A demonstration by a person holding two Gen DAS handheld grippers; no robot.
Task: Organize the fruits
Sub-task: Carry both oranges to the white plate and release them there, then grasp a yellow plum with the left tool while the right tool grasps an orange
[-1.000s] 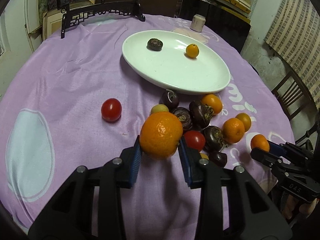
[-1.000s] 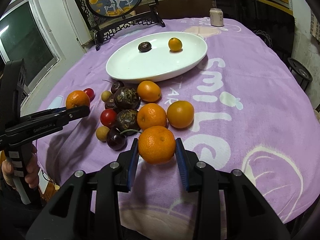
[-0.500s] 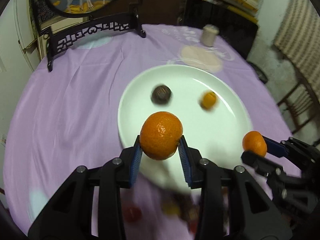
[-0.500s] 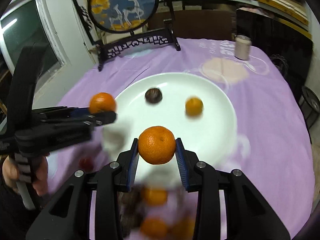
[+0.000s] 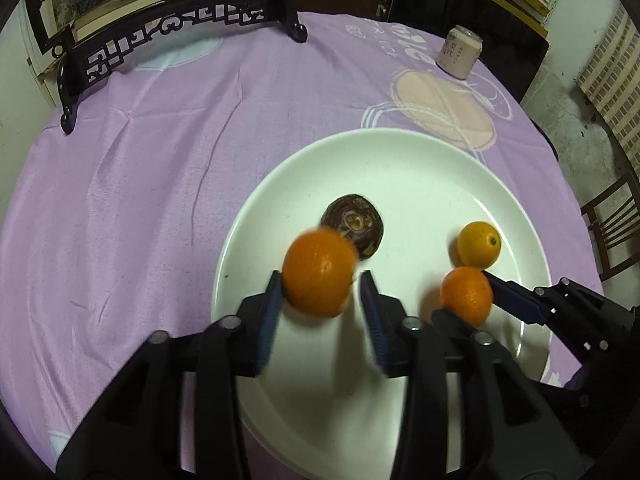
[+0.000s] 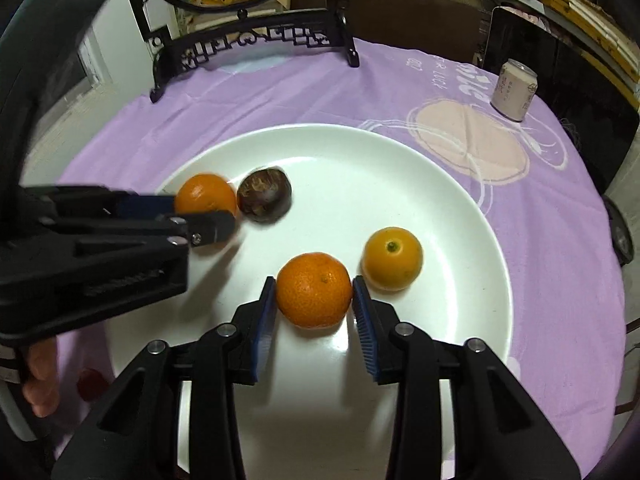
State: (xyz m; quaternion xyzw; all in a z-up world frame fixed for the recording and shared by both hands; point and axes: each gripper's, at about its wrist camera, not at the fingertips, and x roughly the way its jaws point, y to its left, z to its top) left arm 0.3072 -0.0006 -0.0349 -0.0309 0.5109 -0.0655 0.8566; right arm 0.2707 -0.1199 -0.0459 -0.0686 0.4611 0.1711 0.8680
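Both grippers are over the white plate [image 5: 420,168] [image 6: 360,152]. My left gripper [image 5: 320,304] has its jaws parted: the blurred orange [image 5: 318,272] touches the left pad with a gap at the right pad. It also shows in the right wrist view [image 6: 206,196], beside a dark purple fruit [image 5: 356,224] [image 6: 264,196]. My right gripper [image 6: 314,304] is shut on another orange [image 6: 314,290] [image 5: 466,296], low over the plate, next to a small yellow-orange citrus [image 6: 392,258] [image 5: 478,244].
The purple cloth [image 5: 140,160] covers the round table. A pale drink can [image 5: 458,52] [image 6: 514,90] stands at the far right. A black carved stand with a round picture [image 5: 168,32] [image 6: 248,40] sits at the back. A red fruit [image 6: 90,384] lies beside the plate.
Both grippers moved forward from the fruit pile to over the plate and lowered. The left jaws have opened slightly and its orange looks blurred, slipping free.
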